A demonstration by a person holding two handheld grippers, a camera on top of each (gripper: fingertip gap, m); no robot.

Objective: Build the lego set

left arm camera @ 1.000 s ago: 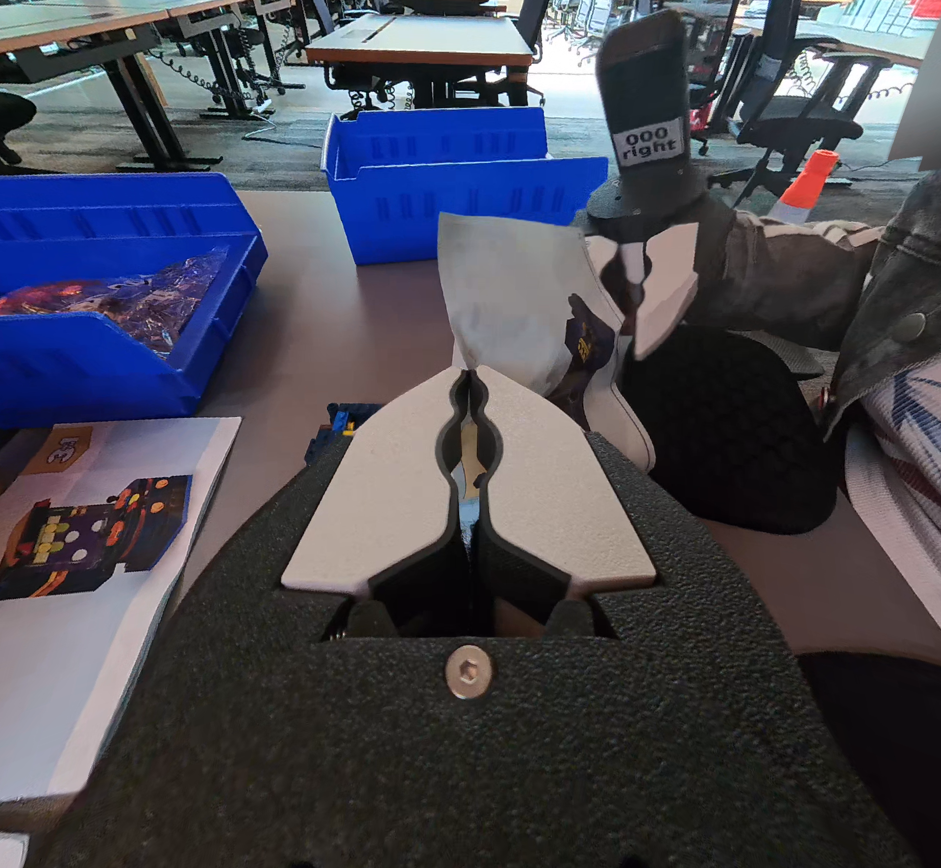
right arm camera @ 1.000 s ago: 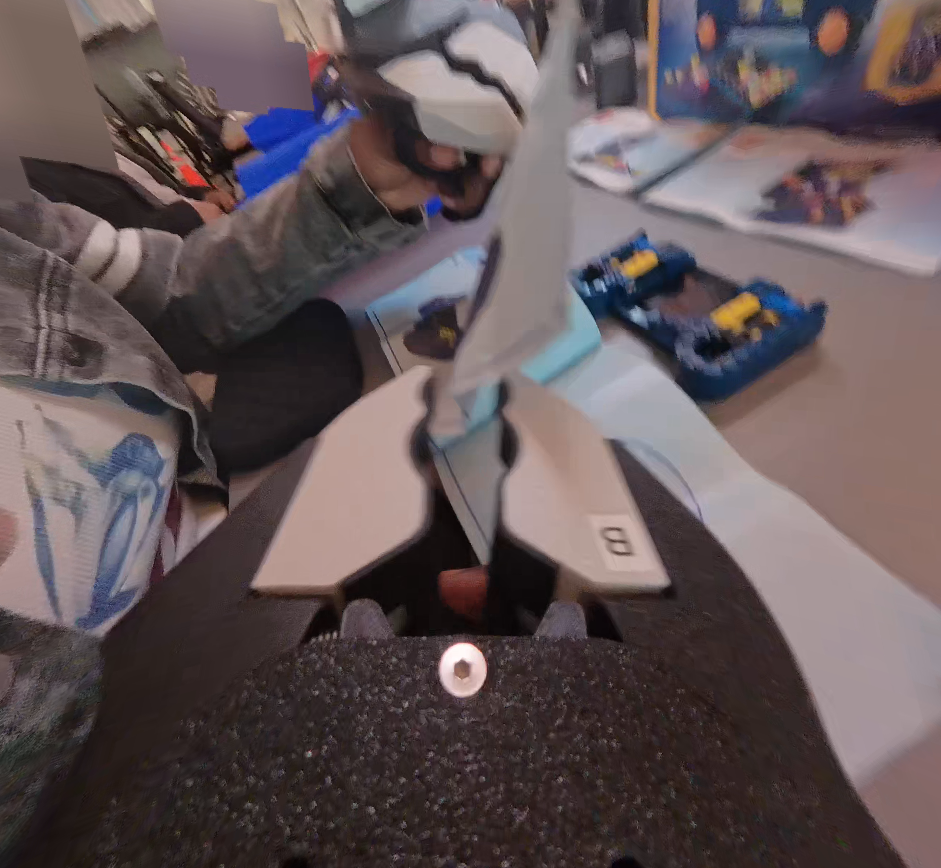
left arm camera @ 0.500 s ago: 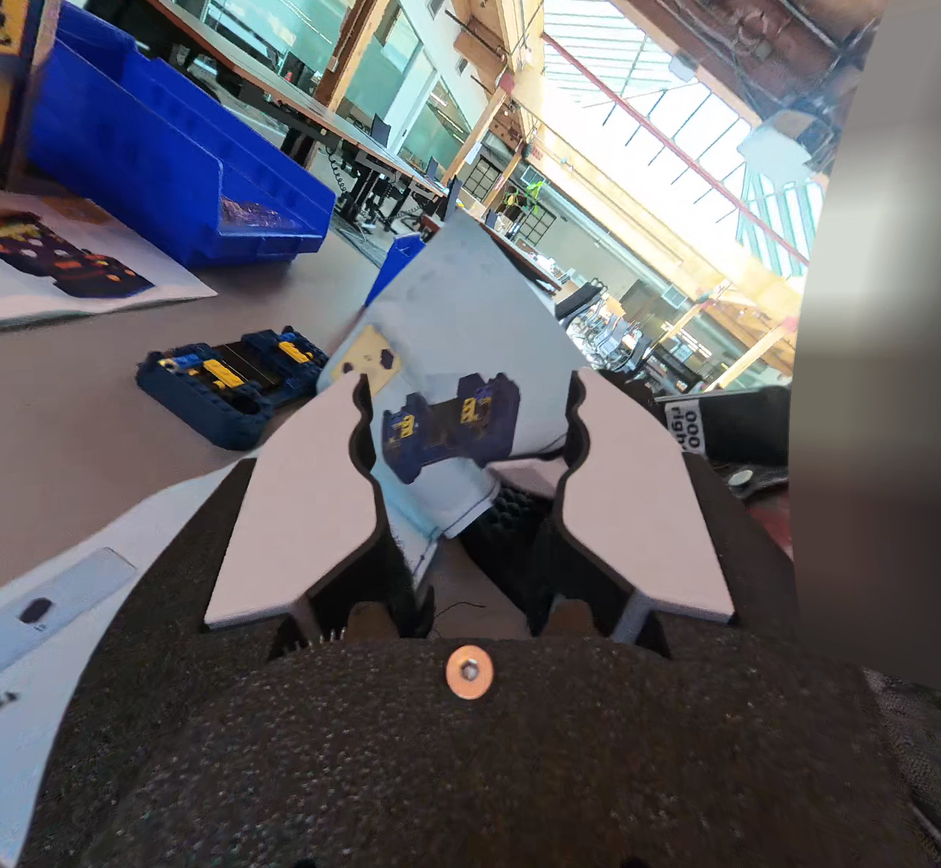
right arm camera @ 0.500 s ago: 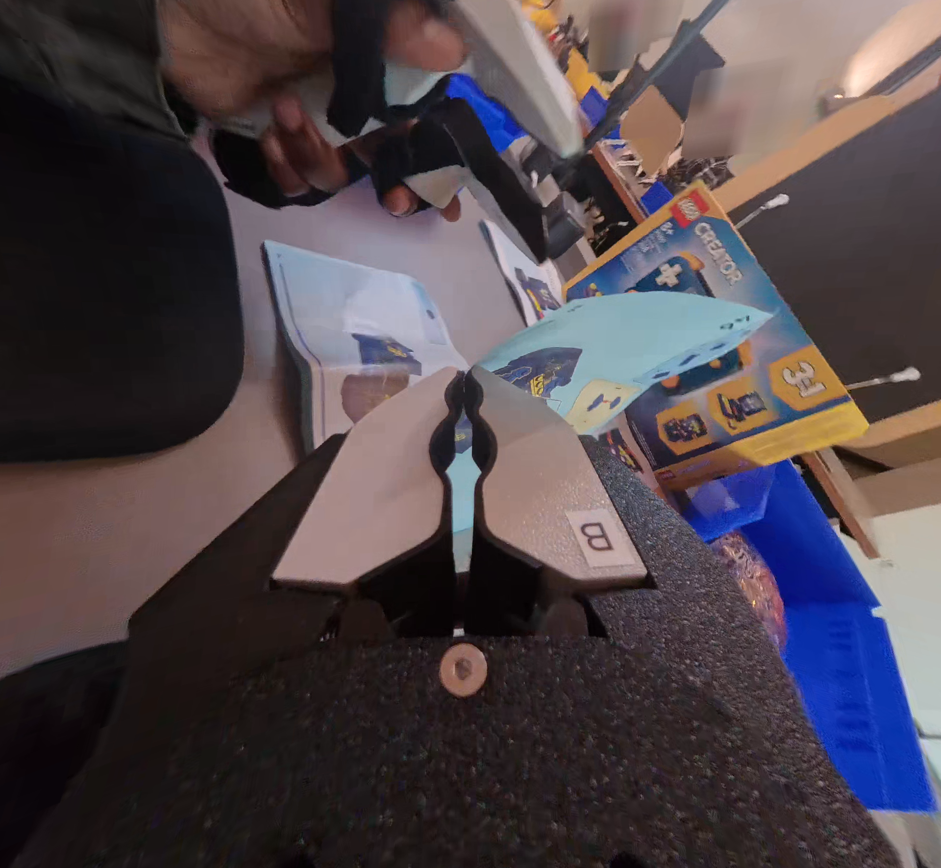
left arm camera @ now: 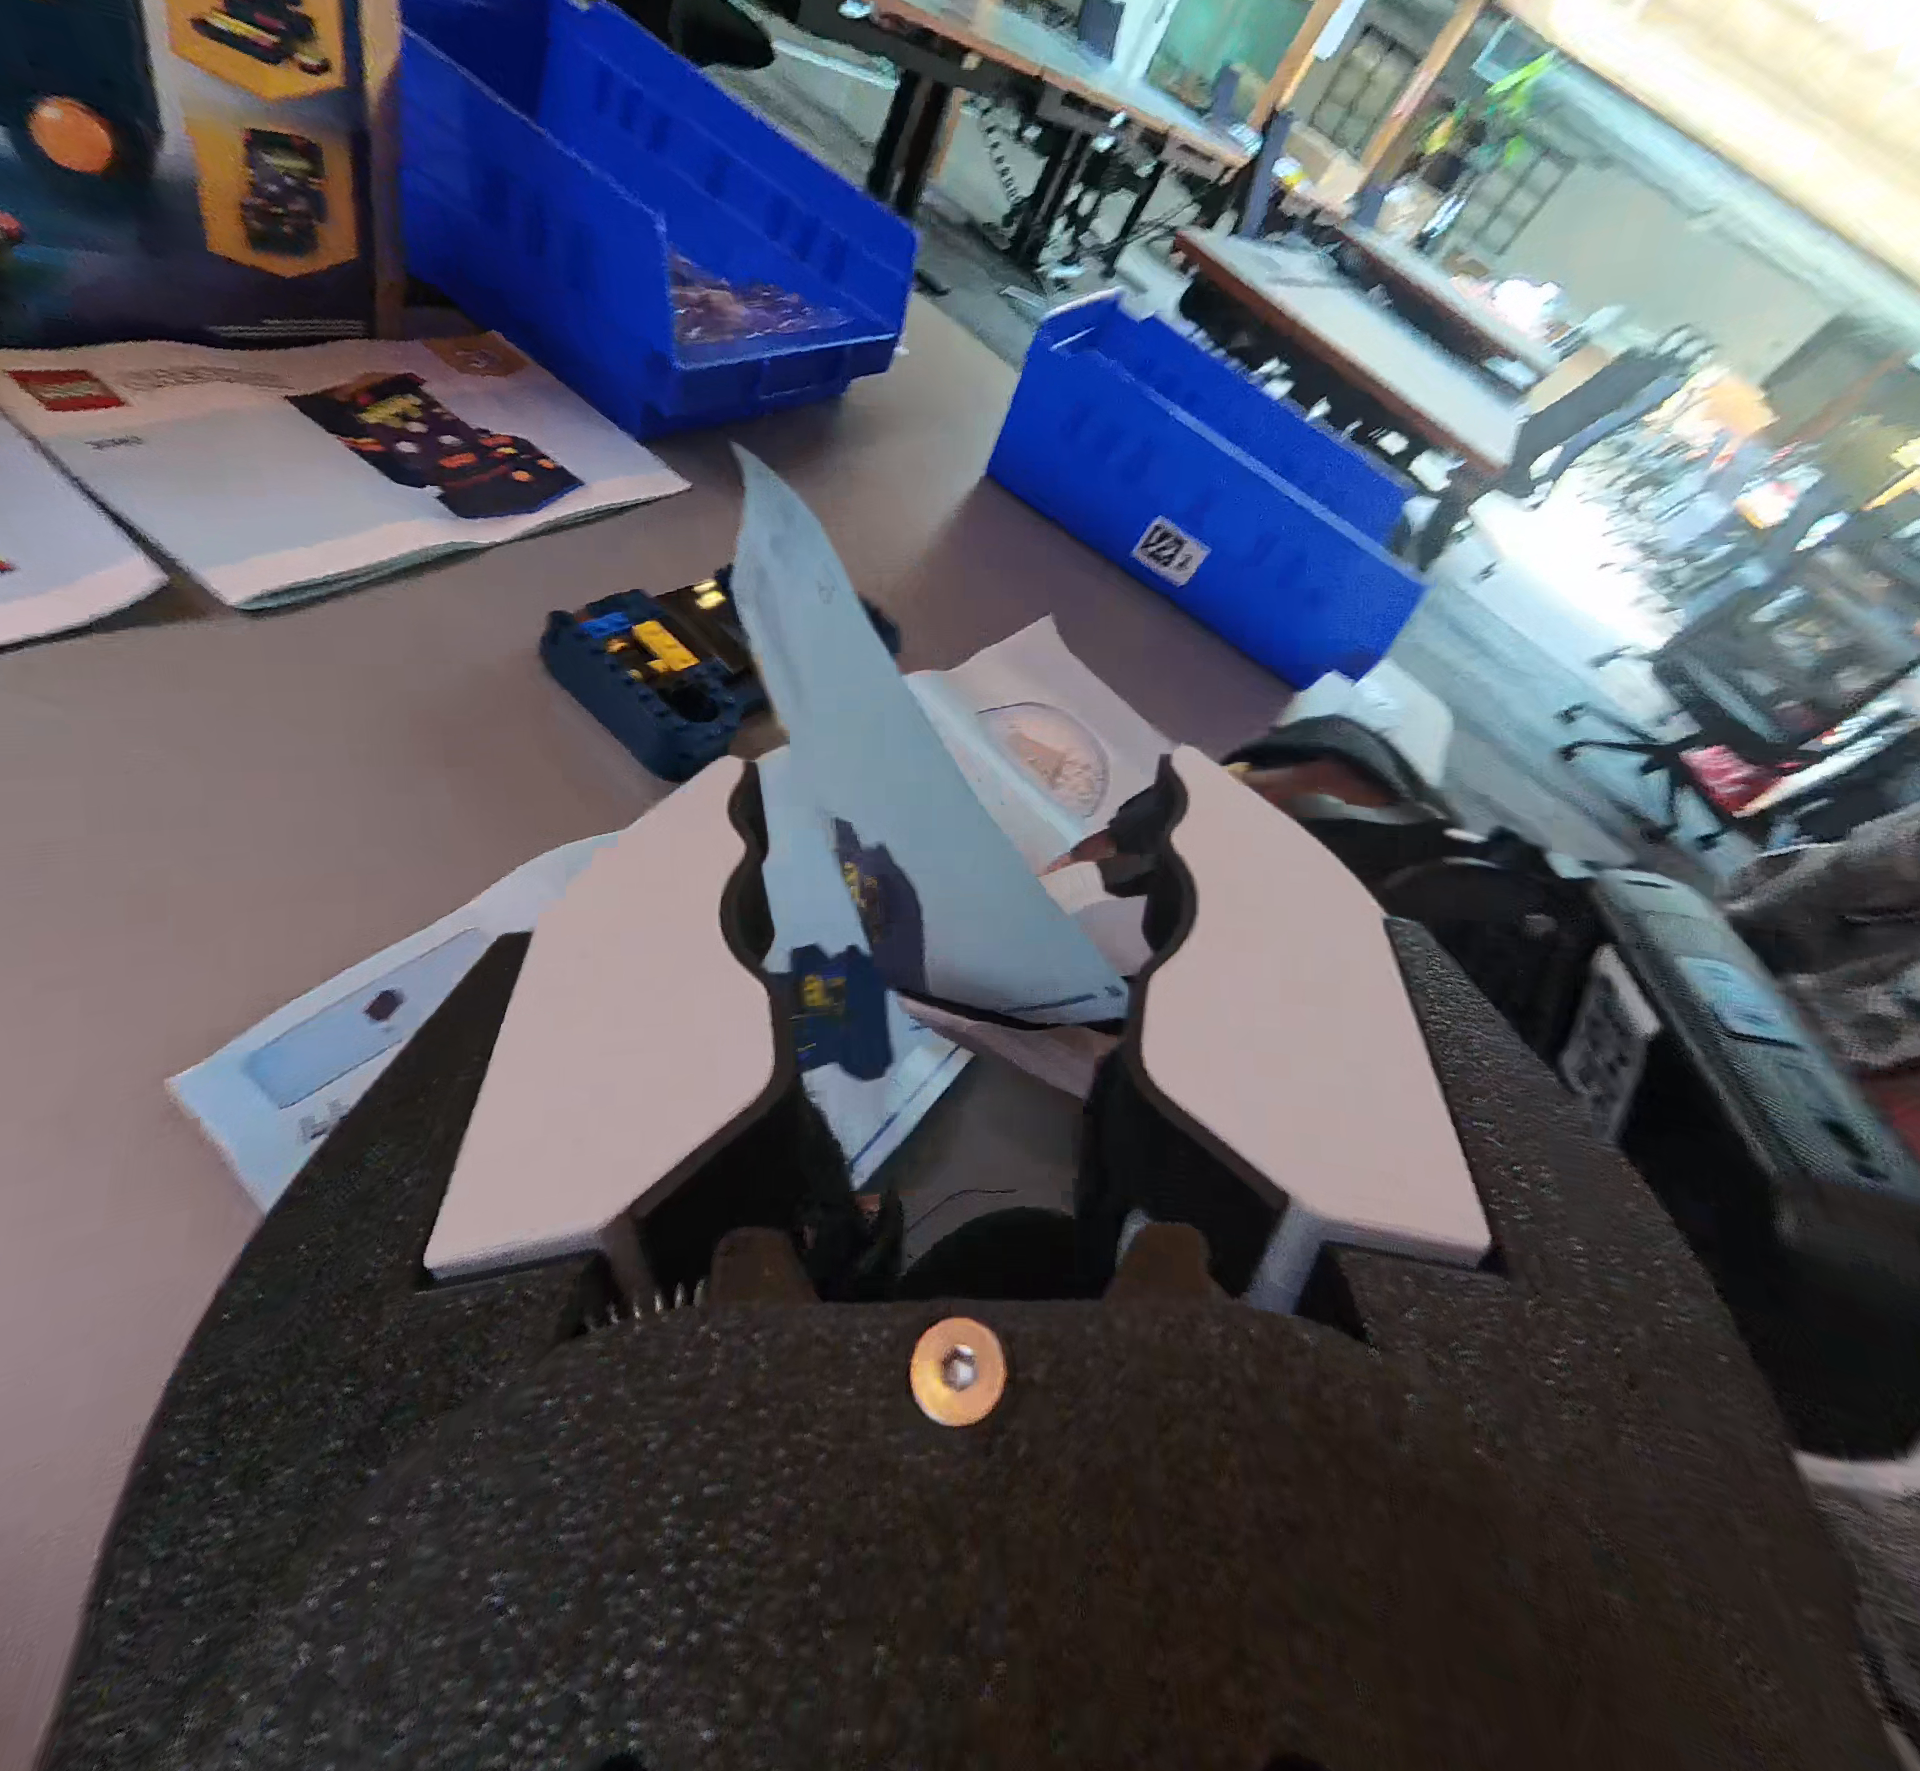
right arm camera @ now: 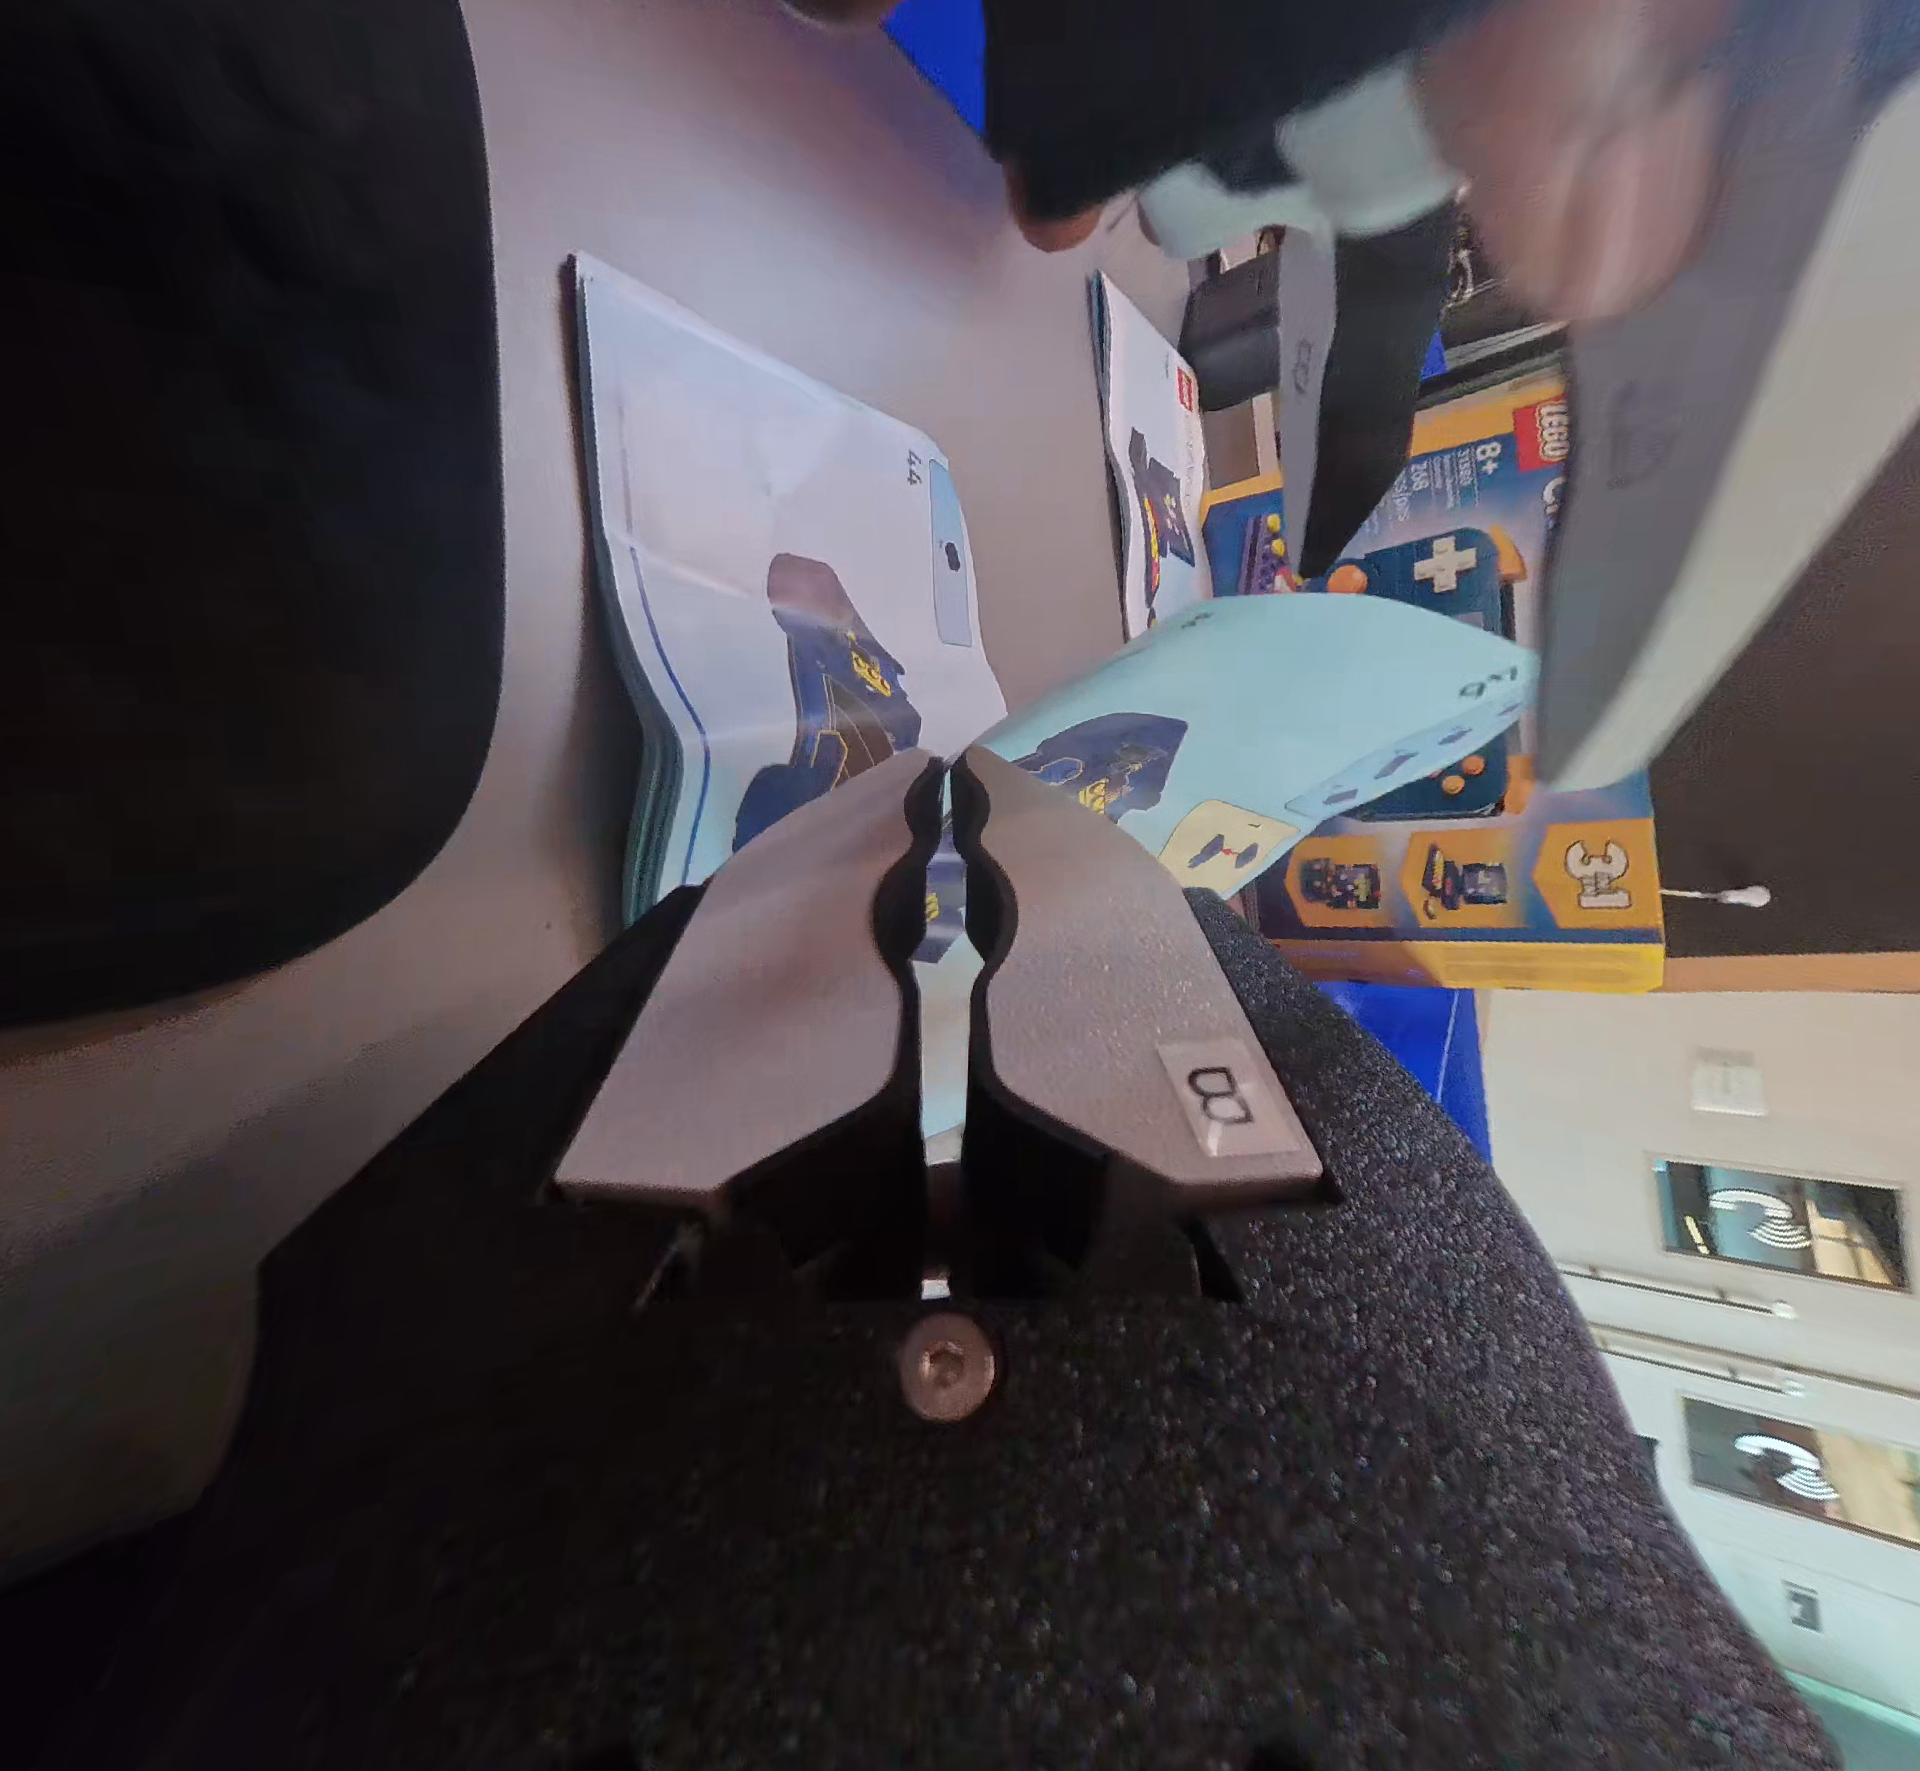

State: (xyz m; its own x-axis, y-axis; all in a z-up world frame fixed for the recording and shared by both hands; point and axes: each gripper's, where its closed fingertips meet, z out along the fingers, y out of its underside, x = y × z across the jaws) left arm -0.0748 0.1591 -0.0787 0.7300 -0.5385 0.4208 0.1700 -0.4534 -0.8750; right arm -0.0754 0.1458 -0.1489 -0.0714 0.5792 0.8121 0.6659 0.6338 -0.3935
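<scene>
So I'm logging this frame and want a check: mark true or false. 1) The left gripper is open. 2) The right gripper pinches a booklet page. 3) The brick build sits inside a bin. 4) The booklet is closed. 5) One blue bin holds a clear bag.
1) True: the left gripper stands wide, the page loose between.
2) True: the right gripper is shut on the page.
3) False: the brick build sits on the table.
4) False: the booklet lies open.
5) True: the bin holds a bag.
</scene>
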